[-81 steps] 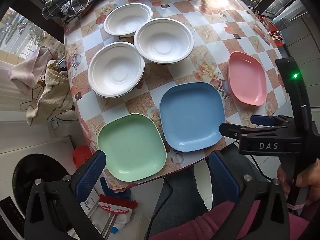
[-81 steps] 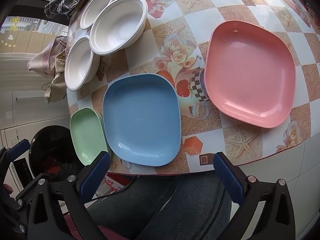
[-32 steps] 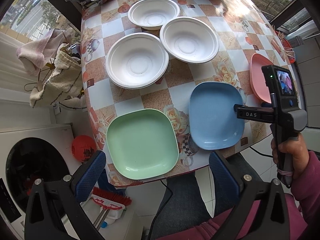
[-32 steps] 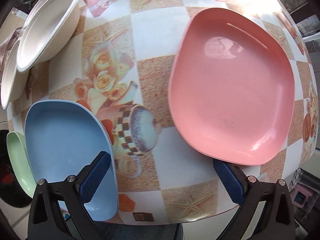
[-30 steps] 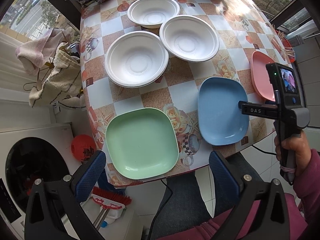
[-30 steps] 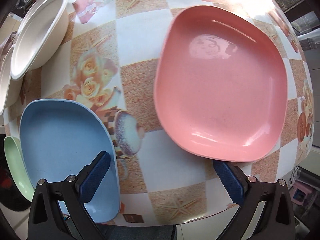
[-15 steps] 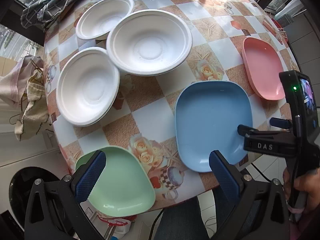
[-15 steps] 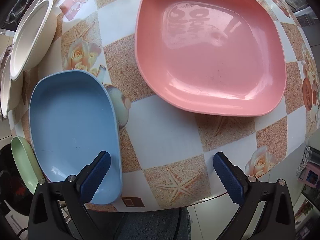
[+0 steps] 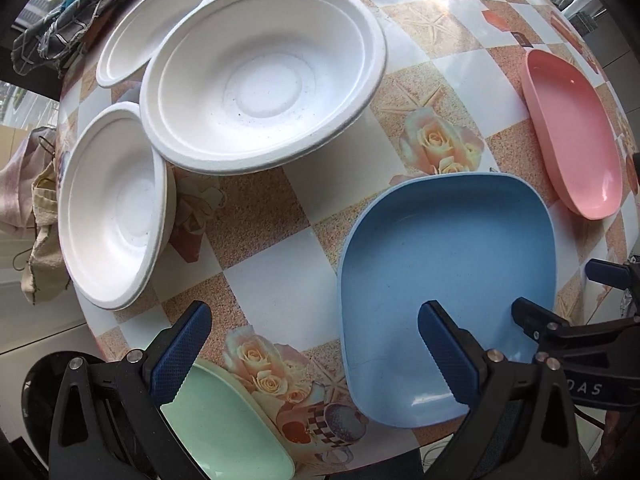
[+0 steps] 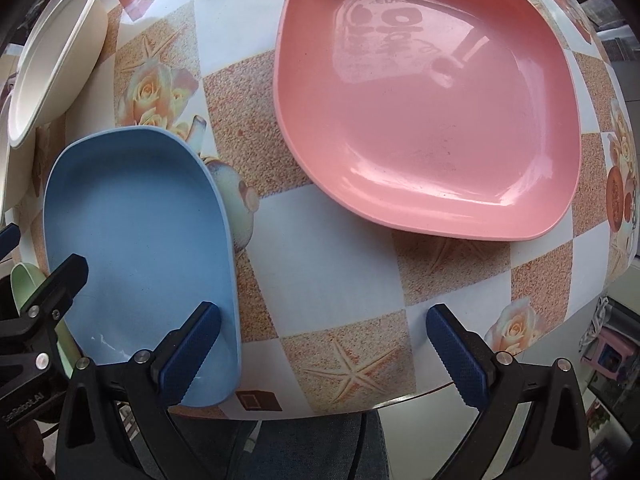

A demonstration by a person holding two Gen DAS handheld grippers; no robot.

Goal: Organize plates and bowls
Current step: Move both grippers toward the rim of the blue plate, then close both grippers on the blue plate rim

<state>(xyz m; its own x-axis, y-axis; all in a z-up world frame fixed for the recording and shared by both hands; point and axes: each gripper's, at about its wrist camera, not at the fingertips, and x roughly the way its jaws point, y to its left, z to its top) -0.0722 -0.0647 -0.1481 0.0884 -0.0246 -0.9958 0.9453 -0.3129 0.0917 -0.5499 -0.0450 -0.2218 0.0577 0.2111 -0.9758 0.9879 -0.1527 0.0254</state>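
Holding my left claw point(image 9: 314, 354) wide open over the table point(image 9: 276, 280) | my right claw point(image 10: 322, 350) is spreading wide too | blue plate point(image 9: 448, 268) is lying between green plate point(image 9: 224, 432) and pink plate point(image 10: 428, 108)

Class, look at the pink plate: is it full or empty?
Empty. The pink plate shows a bare glossy inside with only reflections, lying flat on the table.

Pink plate point(image 10: 432, 112) beside blue plate point(image 10: 136, 232)
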